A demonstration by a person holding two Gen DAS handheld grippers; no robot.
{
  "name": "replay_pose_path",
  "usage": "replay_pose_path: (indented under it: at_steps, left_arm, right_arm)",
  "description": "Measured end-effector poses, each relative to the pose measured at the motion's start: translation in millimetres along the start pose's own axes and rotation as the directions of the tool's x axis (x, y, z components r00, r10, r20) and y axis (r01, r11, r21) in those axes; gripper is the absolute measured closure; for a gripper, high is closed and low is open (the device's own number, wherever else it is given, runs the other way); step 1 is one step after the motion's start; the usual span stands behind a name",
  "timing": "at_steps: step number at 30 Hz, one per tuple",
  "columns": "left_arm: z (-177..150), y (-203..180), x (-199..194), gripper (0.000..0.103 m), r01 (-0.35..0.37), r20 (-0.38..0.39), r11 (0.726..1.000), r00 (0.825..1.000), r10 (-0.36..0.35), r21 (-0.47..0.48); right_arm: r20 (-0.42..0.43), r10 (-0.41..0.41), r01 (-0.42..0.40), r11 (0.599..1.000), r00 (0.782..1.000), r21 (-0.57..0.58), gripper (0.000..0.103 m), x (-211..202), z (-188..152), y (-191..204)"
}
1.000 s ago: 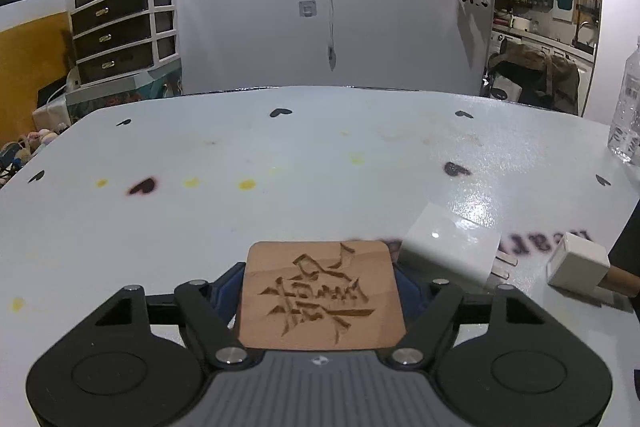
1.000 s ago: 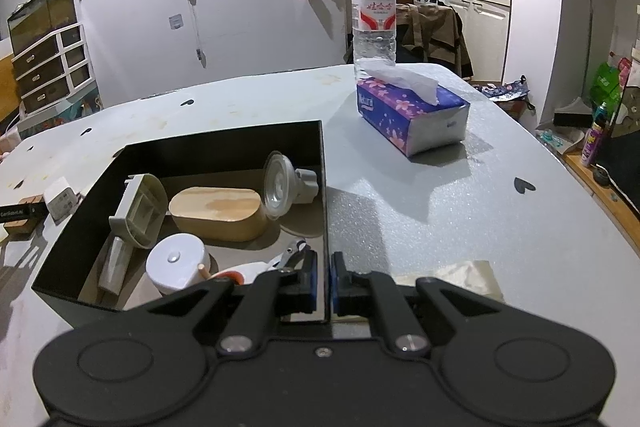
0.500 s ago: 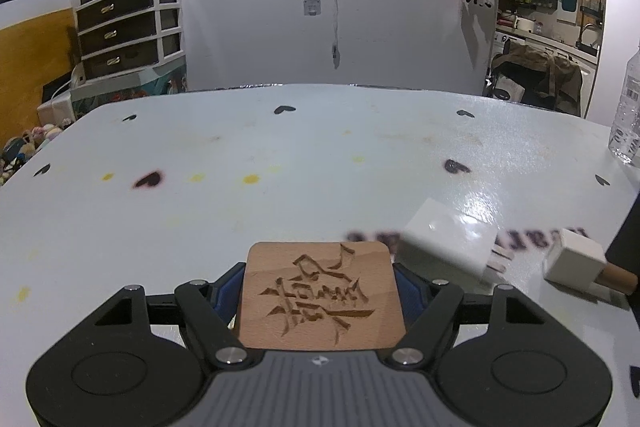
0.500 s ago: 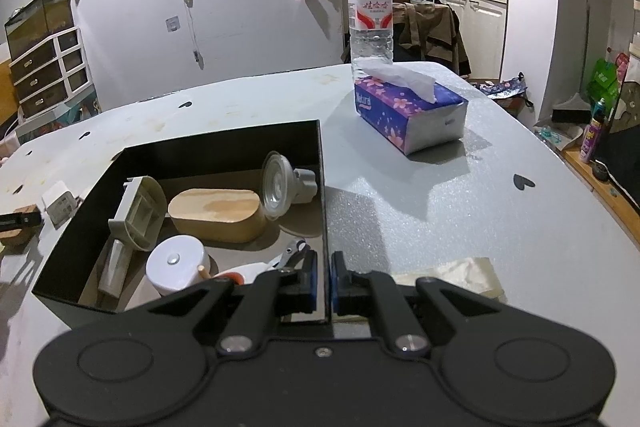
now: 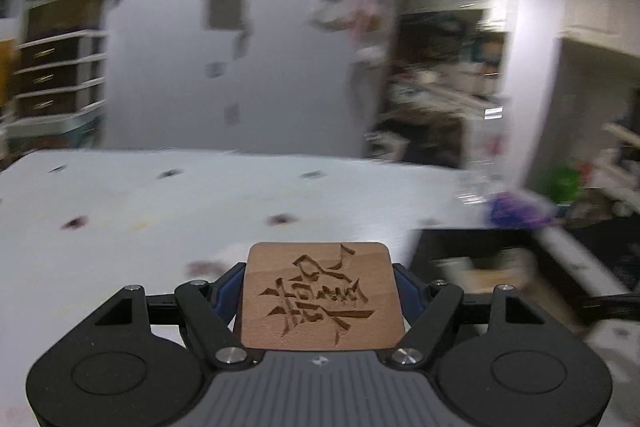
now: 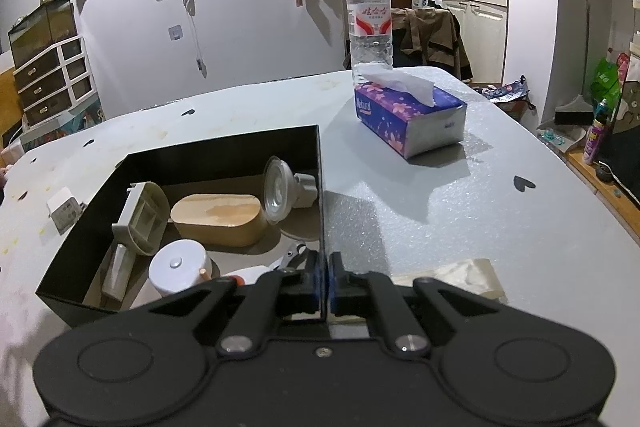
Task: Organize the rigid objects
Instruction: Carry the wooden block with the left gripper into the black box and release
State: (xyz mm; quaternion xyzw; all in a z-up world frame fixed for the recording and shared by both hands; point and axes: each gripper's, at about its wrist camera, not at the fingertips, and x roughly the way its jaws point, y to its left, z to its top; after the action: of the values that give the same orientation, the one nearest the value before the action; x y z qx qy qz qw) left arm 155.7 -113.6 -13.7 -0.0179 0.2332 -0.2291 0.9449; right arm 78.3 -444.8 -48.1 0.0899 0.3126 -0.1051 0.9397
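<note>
Wooden tile (image 5: 320, 297): square, rounded corners, carved character on its upper face. Lower centre of the left wrist view, lying flat, clamped by its two side edges between the blue pads of the left gripper (image 5: 320, 291). Being square, it has no clear long axis; the carving reads upside down to the camera. The tile's far edge points out over the white table (image 5: 160, 227). Everything behind it is motion-blurred.

Black box (image 6: 224, 155): open-topped, left of centre in the right wrist view, its right wall running from the bottom of the frame away toward the middle. The right gripper (image 6: 324, 279) is closed tight on the near end of that thin wall, one finger inside the box, one outside.

Contents of the box: oval wooden block (image 6: 218, 219), long axis left to right; spotlight bulb (image 6: 280, 193) on its side, lens facing left; grey plastic part (image 6: 142, 223) leaning at the left; round white disc (image 6: 180, 267) near the front.

Outside the box: white plug (image 6: 62, 209) just beside its left wall; tissue pack (image 6: 410, 123) and water bottle (image 6: 368, 23), upright, in the upper right.
</note>
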Motion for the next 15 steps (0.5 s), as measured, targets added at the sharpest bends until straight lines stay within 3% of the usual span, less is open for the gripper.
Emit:
replay_pose_path:
  at_steps: [5, 8, 11, 15]
  left_arm:
    - [8.8, -64.5, 10.2, 0.028, 0.195, -0.032, 0.976, 0.981, -0.193, 0.095]
    - [9.3, -96.9, 32.3, 0.028, 0.305, -0.127, 0.948, 0.948, -0.293, 0.089]
    - [7.7, -124.9, 58.5, 0.028, 0.352, -0.203, 0.933, 0.921, -0.332, 0.076]
    - [5.3, -139.9, 99.2, 0.028, 0.355, -0.308, 0.933, 0.882, -0.357, -0.067]
  right_arm:
    - [0.0, 0.001, -0.001, 1.0, 1.0, -0.001, 0.098, -0.1, 0.0, -0.2]
    - [-0.002, 0.006, -0.006, 1.0, 1.0, 0.004, 0.098, -0.1, 0.3, -1.6]
    - [-0.002, 0.005, -0.005, 1.0, 1.0, 0.004, 0.098, -0.1, 0.5, -1.9]
    - [-0.001, 0.005, -0.005, 1.0, 1.0, 0.005, 0.098, 0.2, 0.8, -2.2]
